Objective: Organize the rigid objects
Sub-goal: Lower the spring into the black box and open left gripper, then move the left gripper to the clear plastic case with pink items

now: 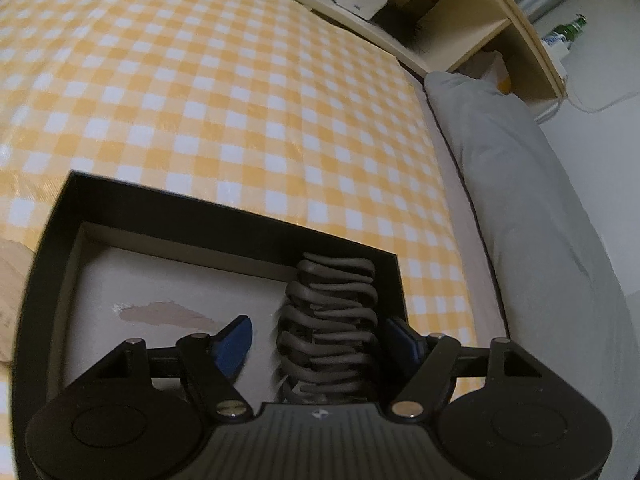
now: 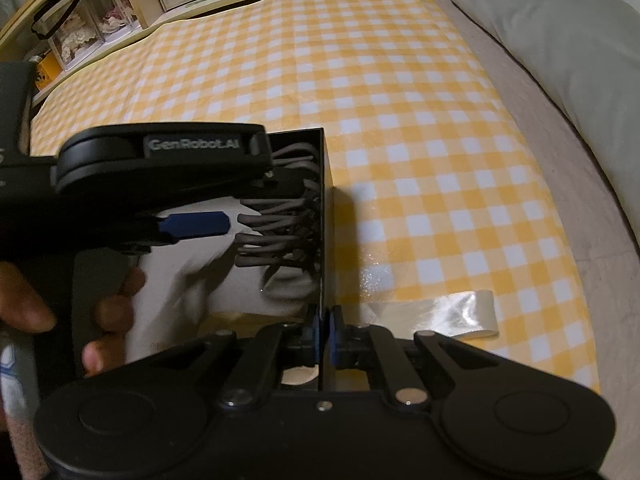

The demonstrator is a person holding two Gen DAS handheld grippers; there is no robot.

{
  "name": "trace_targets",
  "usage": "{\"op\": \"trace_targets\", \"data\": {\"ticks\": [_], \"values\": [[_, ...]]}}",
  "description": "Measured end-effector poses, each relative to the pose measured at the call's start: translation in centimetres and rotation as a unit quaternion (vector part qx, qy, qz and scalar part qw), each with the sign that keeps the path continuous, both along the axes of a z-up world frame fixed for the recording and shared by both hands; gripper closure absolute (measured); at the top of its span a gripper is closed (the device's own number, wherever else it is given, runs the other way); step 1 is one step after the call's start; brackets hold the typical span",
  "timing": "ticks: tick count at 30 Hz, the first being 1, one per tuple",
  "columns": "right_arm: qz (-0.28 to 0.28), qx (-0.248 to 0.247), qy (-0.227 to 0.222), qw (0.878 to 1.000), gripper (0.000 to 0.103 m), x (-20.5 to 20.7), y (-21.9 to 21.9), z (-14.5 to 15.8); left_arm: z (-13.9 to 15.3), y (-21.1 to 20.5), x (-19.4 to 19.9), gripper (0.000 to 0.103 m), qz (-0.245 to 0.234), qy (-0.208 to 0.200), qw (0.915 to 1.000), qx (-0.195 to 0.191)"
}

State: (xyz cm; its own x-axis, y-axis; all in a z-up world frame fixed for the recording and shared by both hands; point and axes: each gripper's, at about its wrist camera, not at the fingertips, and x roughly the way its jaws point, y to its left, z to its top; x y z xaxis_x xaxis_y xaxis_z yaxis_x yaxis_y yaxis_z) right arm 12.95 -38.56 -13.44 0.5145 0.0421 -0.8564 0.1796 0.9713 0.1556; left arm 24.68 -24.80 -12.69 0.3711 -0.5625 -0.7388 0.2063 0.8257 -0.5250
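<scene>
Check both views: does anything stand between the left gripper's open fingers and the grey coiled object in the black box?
Nothing visible does. The left gripper straddles the grey coiled object, which lies in the black box against its wall. The right gripper is shut on that wall's near end, clear of the coil.

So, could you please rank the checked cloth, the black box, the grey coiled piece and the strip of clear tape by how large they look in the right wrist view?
1. checked cloth
2. black box, partly hidden by the left gripper
3. grey coiled piece and strip of clear tape: too alike to rank.
</scene>
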Motion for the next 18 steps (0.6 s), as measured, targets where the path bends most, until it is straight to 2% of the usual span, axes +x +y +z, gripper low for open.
{"op": "trace_targets", "data": {"ticks": [4, 7, 13, 18], "values": [[-0.001, 0.001, -0.001, 1.000, 0.098, 0.0, 0.0, -0.1, 1.6, 0.2, -1.0, 0.027, -0.017, -0.017, 0.9996, 0.013], [-0.001, 0.000, -0.001, 1.000, 0.098, 0.0, 0.0, -0.1, 2.9, 0.5, -1.8, 0.018, -0.026, -0.027, 0.9991, 0.021], [-0.004, 0.002, -0.002, 1.000, 0.098, -0.1, -0.1, -0.1, 5.7, 1.5, -3.7, 0.006, -0.042, -0.057, 0.9965, 0.045], [-0.006, 0.000, -0.001, 1.000, 0.098, -0.1, 0.0, -0.1, 7.6, 2.5, -5.3, 0.000, -0.052, -0.078, 0.9938, 0.058]]}}
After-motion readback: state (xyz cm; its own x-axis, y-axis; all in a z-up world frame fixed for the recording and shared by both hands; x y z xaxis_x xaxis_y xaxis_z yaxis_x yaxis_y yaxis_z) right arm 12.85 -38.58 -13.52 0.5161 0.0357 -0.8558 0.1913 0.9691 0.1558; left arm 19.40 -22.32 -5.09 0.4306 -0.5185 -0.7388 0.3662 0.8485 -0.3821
